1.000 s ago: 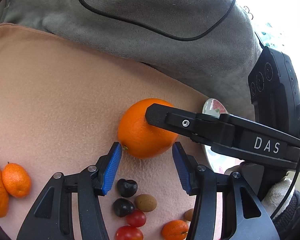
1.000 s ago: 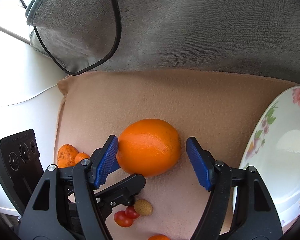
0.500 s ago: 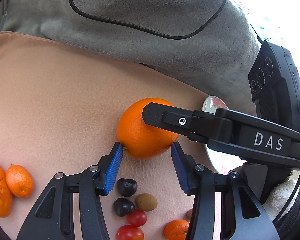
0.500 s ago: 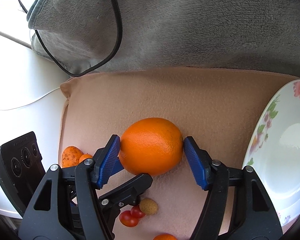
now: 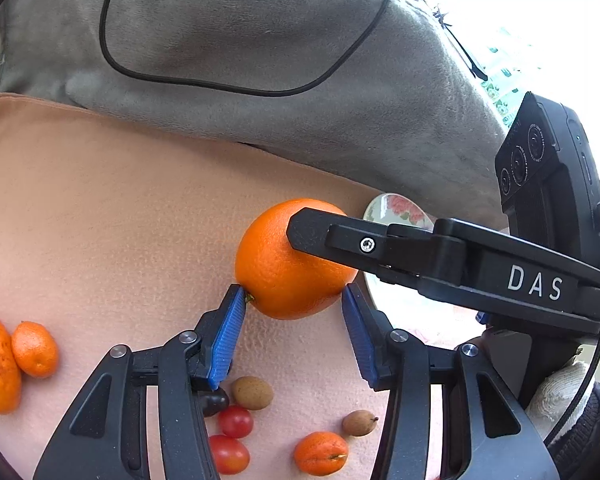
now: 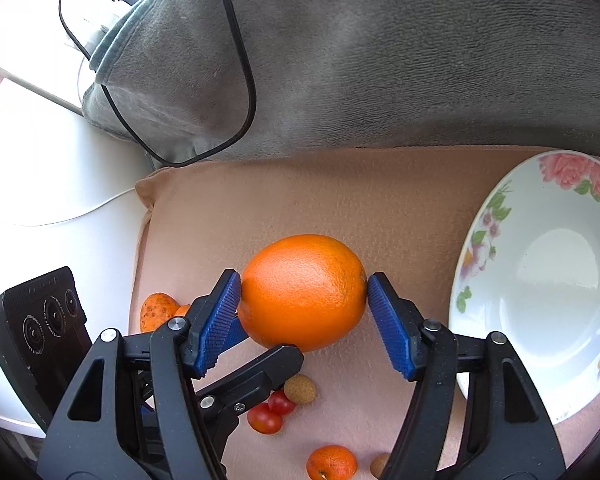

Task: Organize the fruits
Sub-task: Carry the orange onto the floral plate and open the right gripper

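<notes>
The right gripper (image 6: 304,312) is clamped on the big orange (image 6: 303,292): both blue pads press its sides, at 9 and 3 o'clock of the fruit in the right wrist view. The left gripper (image 5: 294,320) also touches the same orange (image 5: 290,264) with the tips of its pads, low on the fruit, at about 7 and 4 o'clock. So the orange is held between four pads, just above the peach cloth (image 6: 340,200).

The flowered plate (image 6: 540,280) is empty and lies at 3 o'clock from the orange, near it. I judge the step in hand is to carry the orange to this plate.

To do it well, both hands should travel together, at the same speed and height, otherwise the round skin can slip from the left tips, which hold only a small part. Keep the pressure steady, not stronger, and lift enough to pass the plate rim. Lower the orange to the plate's middle before letting go, so it does not roll out. The small fruits at 6 o'clock, like the cherry tomatoes (image 6: 272,412), should stay untouched.
</notes>
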`<state>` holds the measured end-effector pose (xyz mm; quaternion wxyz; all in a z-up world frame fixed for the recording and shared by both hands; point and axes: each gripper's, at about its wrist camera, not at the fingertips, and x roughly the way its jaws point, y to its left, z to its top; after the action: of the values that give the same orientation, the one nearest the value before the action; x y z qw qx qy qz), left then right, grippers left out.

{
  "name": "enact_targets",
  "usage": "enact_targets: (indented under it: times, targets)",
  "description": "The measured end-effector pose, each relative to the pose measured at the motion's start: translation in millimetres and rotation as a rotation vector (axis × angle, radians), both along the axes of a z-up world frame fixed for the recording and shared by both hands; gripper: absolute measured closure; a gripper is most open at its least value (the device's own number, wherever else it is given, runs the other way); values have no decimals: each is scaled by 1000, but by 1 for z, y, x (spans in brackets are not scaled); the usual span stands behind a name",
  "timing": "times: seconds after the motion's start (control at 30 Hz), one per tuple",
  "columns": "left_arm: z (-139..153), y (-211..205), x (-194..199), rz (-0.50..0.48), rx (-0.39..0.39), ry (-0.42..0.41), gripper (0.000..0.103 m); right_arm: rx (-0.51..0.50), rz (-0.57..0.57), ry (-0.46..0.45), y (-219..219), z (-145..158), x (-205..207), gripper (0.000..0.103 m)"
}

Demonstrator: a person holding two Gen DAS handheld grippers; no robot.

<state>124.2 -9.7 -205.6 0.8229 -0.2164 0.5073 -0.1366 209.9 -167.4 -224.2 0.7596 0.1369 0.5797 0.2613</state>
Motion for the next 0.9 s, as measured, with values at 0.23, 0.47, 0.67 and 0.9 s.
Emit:
enact_targets:
  times: [0.23,0.47,0.67,0.9]
  targets:
    - [6,-26,4,-42,-10,-14,55,-3,-51,-21,-38,16,-9,34]
    - [3,-60,9,-99,-19,-14,55,-6,-117,-16,-56,15,-21,34]
    - [4,-84,12,-155,-24,-16,55,-4,-182,-8,-84,14,-28,34]
    - [-2,-120,14,-206,-38,-6,55,-15,-243,6,-114,11,-38,34]
